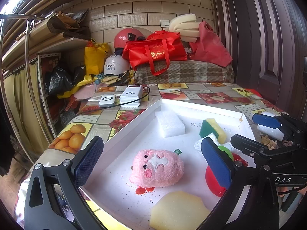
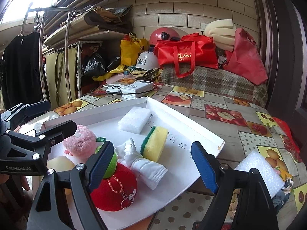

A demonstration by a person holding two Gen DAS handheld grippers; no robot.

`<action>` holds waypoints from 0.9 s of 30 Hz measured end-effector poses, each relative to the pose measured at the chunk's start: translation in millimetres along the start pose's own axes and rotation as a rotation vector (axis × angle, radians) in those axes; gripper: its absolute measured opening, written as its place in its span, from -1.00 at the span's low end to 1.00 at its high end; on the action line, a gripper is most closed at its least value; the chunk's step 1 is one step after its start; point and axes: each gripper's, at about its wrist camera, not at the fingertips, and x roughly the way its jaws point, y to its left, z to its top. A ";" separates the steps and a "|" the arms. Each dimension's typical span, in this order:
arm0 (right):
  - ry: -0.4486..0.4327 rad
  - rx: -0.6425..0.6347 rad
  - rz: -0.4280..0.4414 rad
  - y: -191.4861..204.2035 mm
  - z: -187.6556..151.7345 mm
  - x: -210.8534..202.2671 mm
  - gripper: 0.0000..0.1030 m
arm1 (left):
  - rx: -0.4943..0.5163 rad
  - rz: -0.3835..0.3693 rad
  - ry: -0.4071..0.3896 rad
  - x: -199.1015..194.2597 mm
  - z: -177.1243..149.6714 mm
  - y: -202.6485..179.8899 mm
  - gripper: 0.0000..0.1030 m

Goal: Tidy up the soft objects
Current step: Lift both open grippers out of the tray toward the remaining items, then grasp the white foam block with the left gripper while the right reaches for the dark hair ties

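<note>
White tray (image 2: pixel 191 128): a shallow card lid on the fruit-print tablecloth (image 2: pixel 220 113), set cornerwise to both cameras; I take it as the collecting place, since most soft things already lie in it.
Pink plush (image 1: pixel 156 167): in the tray, face up, long axis roughly across the left view, directly ahead of the left gripper (image 1: pixel 151 163).
Left gripper: jaws wide apart, nothing between the pads; it hangs over the tray's near corner, lined up on the plush, probably to pick or shift it.
Right gripper (image 2: pixel 153 168): jaws wide apart, empty, poised over the tray's right edge.
Rolled white cloth (image 2: pixel 145 164): lies between the right fingers' line of sight, long axis running from far left to near right.
Yellow-green sponge (image 2: pixel 154 143): leaning on edge, green side to the left.
Foam block outside (image 2: pixel 262 170): on the cloth just right of the tray, not yet gathered; its long axis slants away to the left.
Red plush with green ball (image 2: pixel 115 187): near corner, touching the cloth roll.
</note>
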 end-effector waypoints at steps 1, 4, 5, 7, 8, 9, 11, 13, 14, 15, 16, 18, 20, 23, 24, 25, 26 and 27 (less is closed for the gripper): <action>-0.001 0.004 0.000 -1.0 -0.1 -0.5 0.61 | 0.000 0.000 0.000 0.0 0.0 0.1 1.00; -0.005 0.015 -0.001 -2.8 -0.6 -2.3 0.61 | 0.000 0.000 0.000 0.0 -0.2 -0.1 1.00; -0.004 0.016 -0.001 -3.0 -0.8 -2.7 0.61 | 0.000 0.000 0.000 -0.1 -0.2 0.0 1.00; -0.005 0.015 -0.001 -3.0 -0.9 -3.0 0.61 | -0.001 0.000 0.000 0.0 -0.3 0.0 1.00; -0.005 0.014 0.000 -3.2 -1.3 -3.6 0.61 | -0.001 0.000 0.000 -0.1 -0.3 0.2 1.00; -0.004 0.012 0.002 -3.1 -2.0 -4.6 0.61 | -0.001 0.000 0.000 -0.1 -0.4 0.0 1.00; 0.004 0.008 0.008 -3.1 -4.0 -7.2 0.61 | -0.001 0.000 -0.001 -0.3 -0.3 0.5 1.00; 0.015 0.005 0.017 -4.0 -7.9 -12.1 0.61 | -0.001 0.000 -0.001 -0.2 -0.5 0.2 1.00; 0.021 0.004 0.022 -5.2 -10.2 -15.4 0.61 | -0.001 0.000 -0.001 -0.3 -0.5 0.4 1.00; 0.020 0.007 0.029 -7.6 -13.2 -20.9 0.61 | -0.002 -0.001 -0.001 -0.3 -0.6 0.3 1.00; 0.015 0.013 0.031 -10.4 -15.3 -25.9 0.61 | -0.002 -0.001 -0.001 -0.4 -0.6 0.3 1.00; -0.013 0.041 0.024 -20.6 -20.9 -41.8 0.61 | -0.003 -0.002 -0.002 -0.6 -0.6 0.8 1.00; -0.060 0.076 0.007 -34.6 -27.9 -62.7 0.61 | -0.003 -0.002 -0.002 -0.6 -0.7 0.5 1.00; -0.146 0.125 -0.086 -59.0 -35.8 -100.0 0.62 | -0.008 -0.004 -0.018 -3.8 0.5 0.5 1.00; -0.182 0.150 -0.114 -67.9 -37.5 -112.1 0.66 | -0.008 -0.004 -0.029 -5.9 1.0 -0.1 1.00; -0.229 0.181 -0.142 -79.2 -41.0 -127.5 0.70 | -0.005 -0.003 -0.042 -8.5 1.6 -1.7 1.00; -0.264 0.212 -0.181 -92.1 -46.1 -141.9 0.74 | 0.002 -0.012 -0.065 -12.4 1.7 -3.9 1.00; -0.275 0.240 -0.219 -101.6 -50.4 -150.0 0.74 | 0.003 -0.028 -0.087 -16.9 2.2 -6.1 1.00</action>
